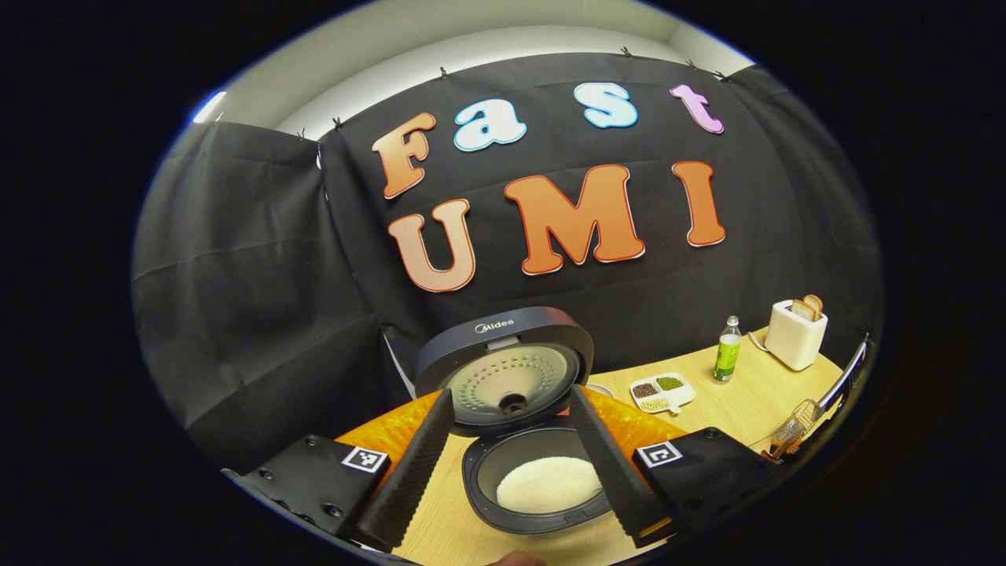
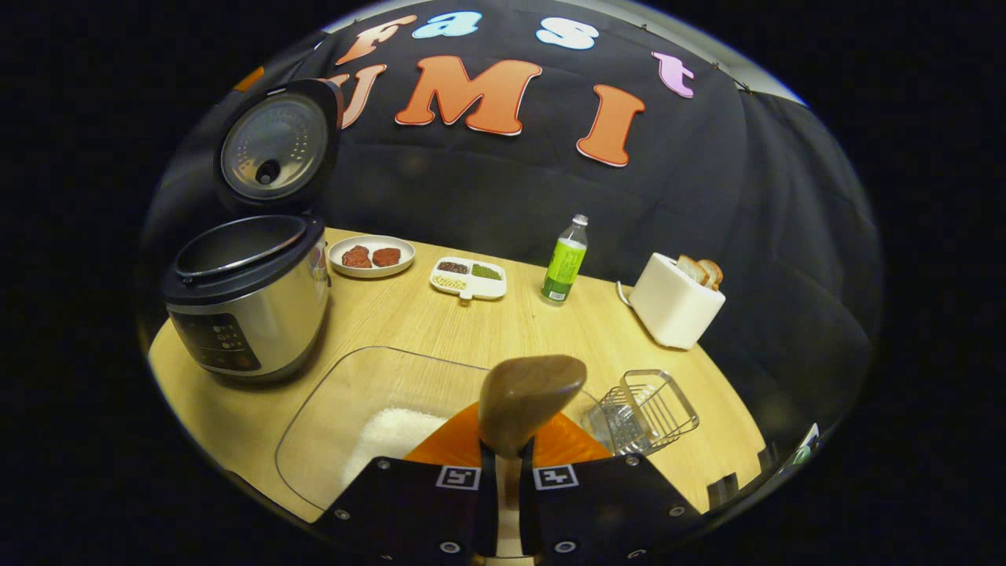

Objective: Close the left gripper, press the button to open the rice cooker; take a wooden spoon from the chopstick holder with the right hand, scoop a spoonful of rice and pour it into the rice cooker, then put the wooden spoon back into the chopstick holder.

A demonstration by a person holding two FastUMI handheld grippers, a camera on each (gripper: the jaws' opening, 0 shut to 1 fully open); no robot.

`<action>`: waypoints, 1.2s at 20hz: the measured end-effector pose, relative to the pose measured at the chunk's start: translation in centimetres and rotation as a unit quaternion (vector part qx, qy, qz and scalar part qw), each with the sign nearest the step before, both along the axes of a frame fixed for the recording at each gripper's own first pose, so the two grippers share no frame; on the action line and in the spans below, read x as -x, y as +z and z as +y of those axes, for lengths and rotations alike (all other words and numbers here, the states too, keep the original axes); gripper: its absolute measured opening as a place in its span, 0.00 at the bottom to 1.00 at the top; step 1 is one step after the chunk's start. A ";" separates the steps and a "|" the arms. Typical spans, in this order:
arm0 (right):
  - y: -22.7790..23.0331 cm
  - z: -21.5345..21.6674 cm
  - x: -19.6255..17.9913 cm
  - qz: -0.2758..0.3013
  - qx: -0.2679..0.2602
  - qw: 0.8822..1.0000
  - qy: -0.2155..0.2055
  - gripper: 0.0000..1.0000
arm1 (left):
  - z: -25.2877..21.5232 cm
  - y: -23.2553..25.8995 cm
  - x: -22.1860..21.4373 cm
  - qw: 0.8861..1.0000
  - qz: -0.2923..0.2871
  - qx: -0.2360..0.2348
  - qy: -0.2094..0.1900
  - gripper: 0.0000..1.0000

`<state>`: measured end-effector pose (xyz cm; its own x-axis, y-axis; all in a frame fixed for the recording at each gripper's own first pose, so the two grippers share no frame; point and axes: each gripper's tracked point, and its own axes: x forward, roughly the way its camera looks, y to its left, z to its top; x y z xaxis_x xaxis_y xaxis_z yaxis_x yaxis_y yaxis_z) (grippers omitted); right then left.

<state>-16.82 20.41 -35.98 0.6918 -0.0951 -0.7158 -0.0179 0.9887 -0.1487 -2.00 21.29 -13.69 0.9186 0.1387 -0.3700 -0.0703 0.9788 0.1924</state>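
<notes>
Wooden spoon upright, clamped in right tongs; left tongs spread wide, empty.

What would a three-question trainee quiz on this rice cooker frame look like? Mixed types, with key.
1. True or false: the rice cooker lid is shut.
2. What does the right hand-held gripper hold? A) bottle B) wooden spoon C) toast
3. Fill in: the left hand-held gripper is ____, hovering over the cooker's pot.

Key: 1 false; 2 B; 3 open.
</notes>
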 end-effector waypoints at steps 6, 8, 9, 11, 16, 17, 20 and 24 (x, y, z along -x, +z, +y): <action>0.4 3.3 0.1 0.005 -0.093 0.996 -0.010 0.10 | 0.0 -1.2 -0.4 1.000 0.012 -0.004 0.002 0.92; 0.5 4.0 0.2 0.011 -0.113 0.993 -0.010 0.10 | 0.3 -1.4 -0.4 1.000 0.015 -0.003 0.005 0.99; 0.4 4.5 0.3 0.014 -0.134 0.991 -0.017 0.10 | 0.5 -1.4 -0.4 1.000 0.016 -0.004 0.007 0.99; 0.5 5.5 0.5 0.021 -0.171 0.985 -0.026 0.10 | 0.8 -1.3 -0.3 1.000 0.015 -0.008 0.010 0.99; 0.2 6.3 0.6 0.035 -0.232 0.970 -0.059 0.10 | 1.6 -1.4 0.1 0.999 0.022 -0.021 0.015 0.92; 0.1 6.3 0.7 0.039 -0.243 0.967 -0.069 0.10 | 1.6 -1.6 0.1 0.999 0.026 -0.022 0.015 0.92; -0.6 5.5 0.7 0.055 -0.272 0.955 -0.104 0.10 | 1.4 -2.1 0.2 0.999 0.033 -0.020 0.013 0.92; -1.0 5.2 0.7 0.075 -0.326 0.931 -0.148 0.10 | 0.3 -2.2 -0.4 0.999 0.035 -0.021 0.003 0.92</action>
<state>-17.55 25.61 -36.93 0.5926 0.2222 -0.7743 0.2975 0.8329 0.4667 -1.59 21.57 -15.85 0.8898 0.1608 -0.4272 -0.0610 0.9694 0.2378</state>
